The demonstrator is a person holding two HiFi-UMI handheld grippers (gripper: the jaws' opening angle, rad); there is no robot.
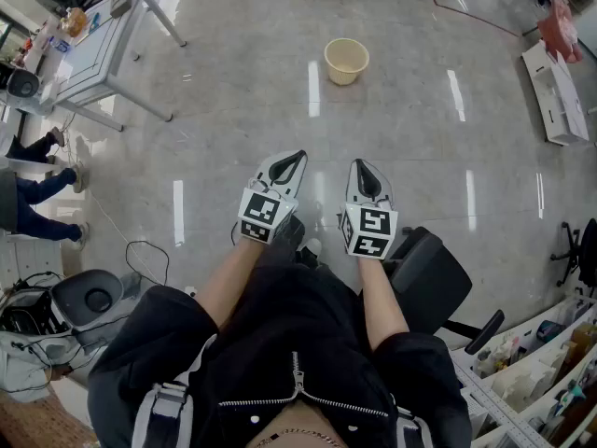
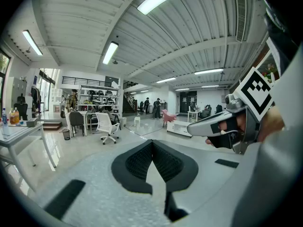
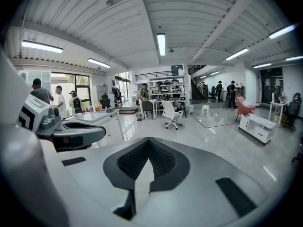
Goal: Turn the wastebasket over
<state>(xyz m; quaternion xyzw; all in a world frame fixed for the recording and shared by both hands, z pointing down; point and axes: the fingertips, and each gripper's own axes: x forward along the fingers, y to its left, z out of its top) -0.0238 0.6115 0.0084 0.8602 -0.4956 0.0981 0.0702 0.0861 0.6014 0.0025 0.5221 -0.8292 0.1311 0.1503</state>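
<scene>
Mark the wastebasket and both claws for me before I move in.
wastebasket [image 1: 344,75]: head view, on its outer wall below the rim.
left claw [image 1: 297,160]: head view, at its closed tips.
right claw [image 1: 360,168]: head view, at its closed tips.

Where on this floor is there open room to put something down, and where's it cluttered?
Widest bare floor: between the wastebasket, the white cabinet and the black chair. Another clear patch lies between the table and the wastebasket. Crowded: lower left, around the cables, and the shelves at lower right.
</scene>
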